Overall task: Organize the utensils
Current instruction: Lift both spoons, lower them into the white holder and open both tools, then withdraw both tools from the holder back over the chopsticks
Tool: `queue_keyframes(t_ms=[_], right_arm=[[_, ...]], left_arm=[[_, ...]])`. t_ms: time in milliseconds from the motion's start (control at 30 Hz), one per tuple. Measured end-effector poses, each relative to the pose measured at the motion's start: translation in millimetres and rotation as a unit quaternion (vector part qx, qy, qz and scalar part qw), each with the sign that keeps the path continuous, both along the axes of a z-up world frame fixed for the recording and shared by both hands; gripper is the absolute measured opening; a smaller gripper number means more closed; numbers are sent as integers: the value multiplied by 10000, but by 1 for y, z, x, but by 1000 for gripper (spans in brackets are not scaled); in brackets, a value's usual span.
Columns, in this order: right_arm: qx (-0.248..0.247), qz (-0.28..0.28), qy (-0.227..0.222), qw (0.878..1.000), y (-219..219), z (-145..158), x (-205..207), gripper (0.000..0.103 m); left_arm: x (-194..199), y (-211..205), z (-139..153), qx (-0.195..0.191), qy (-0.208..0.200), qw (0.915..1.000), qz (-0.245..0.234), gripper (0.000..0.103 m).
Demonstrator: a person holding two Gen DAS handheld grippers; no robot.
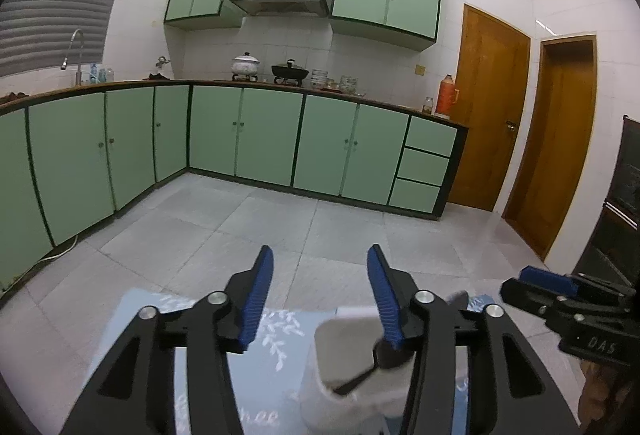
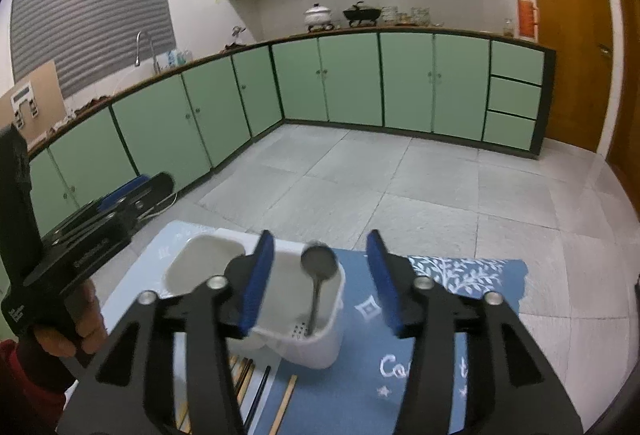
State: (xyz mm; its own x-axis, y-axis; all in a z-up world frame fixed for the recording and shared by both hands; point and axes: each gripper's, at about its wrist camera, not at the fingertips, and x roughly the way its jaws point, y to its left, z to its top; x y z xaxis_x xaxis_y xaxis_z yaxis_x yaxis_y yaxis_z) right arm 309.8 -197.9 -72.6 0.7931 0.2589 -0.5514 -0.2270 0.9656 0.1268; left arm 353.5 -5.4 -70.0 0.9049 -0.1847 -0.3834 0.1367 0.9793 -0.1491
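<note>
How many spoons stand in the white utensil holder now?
1: a metal spoon leans bowl-up in the white utensil holder's right compartment. The left compartment looks empty; its bottom is partly hidden.

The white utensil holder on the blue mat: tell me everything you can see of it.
The white plastic-looking utensil holder stands upright on the blue patterned mat. It has two open-topped compartments with rounded corners; the right one has drain holes in its floor. A grey metal spoon stands in that compartment, bowl up, leaning on the far rim.
</note>
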Motion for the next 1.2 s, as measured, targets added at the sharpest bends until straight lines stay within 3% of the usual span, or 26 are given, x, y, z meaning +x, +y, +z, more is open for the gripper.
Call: queue_keyframes(t_ms=[133, 267, 667, 1000, 1200], right_arm=[[18, -215, -47, 9998, -9, -3, -36, 76], [-17, -370, 23, 9993, -11, -16, -80, 85], [-126, -623, 327, 9974, 2, -72, -185, 86], [-288, -666, 607, 9955, 20, -115, -224, 71], [-333, -506, 937, 9938, 34, -136, -232, 52]], left_arm=[[-34, 3, 3, 69, 180, 9998, 68, 58], [-70, 7, -8, 118, 500, 9987, 58, 63], [-172, 15, -73, 457, 1391, 9892, 79, 66], [-210, 14, -112, 477, 1811, 9821, 193, 66], [-218, 13, -119, 552, 1913, 9799, 144, 65]])
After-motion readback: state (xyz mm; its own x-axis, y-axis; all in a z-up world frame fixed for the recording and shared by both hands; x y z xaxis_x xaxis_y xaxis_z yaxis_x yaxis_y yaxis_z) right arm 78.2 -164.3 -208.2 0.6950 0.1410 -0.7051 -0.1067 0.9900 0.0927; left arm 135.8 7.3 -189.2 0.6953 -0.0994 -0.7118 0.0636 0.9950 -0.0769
